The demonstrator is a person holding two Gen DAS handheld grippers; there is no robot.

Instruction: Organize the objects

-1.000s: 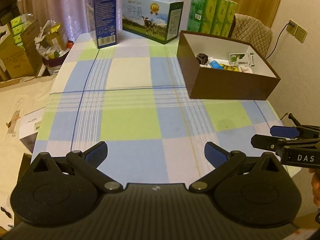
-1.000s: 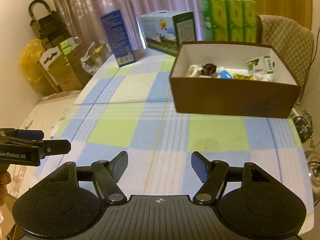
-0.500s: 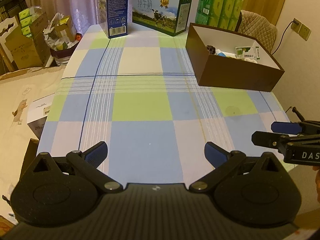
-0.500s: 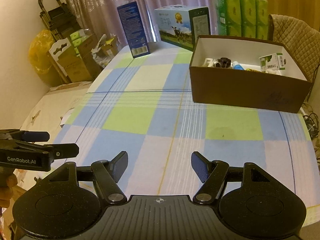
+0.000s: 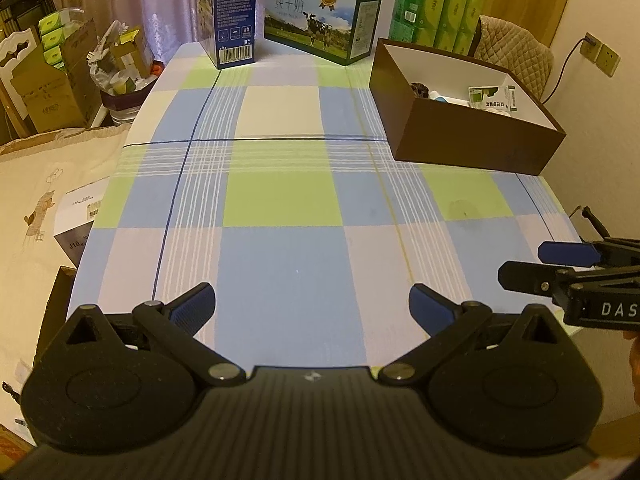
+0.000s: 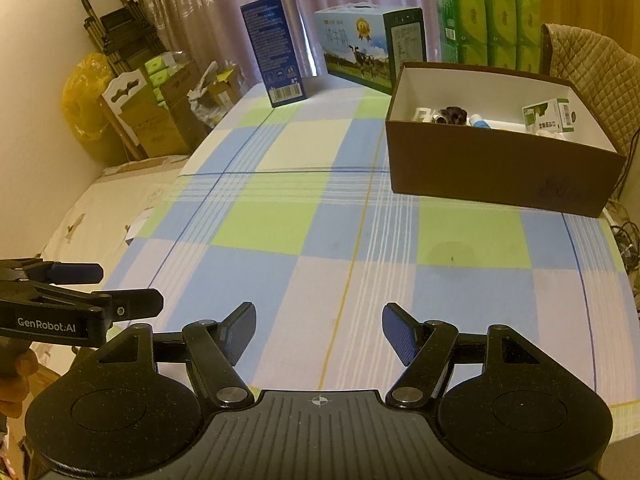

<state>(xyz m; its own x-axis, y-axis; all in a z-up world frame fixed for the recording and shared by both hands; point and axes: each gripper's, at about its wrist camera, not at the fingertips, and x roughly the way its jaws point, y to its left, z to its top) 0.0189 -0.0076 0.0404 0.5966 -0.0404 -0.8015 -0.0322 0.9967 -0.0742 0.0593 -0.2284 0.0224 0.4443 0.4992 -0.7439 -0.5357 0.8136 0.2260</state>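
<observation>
While both hover empty | left gripper (image 5: 312, 306) wide open | right gripper (image 6: 319, 330) wide open | one brown box (image 6: 500, 176)

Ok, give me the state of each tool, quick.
Left tool: open, holding nothing.
Right tool: open, holding nothing.

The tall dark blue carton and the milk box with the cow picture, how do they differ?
The tall dark blue carton stands upright and narrow with a barcode low down; the wide milk box with the cow picture lies lengthwise, pale with a gold seal. Both sit at the far end of the checked tablecloth.
</observation>
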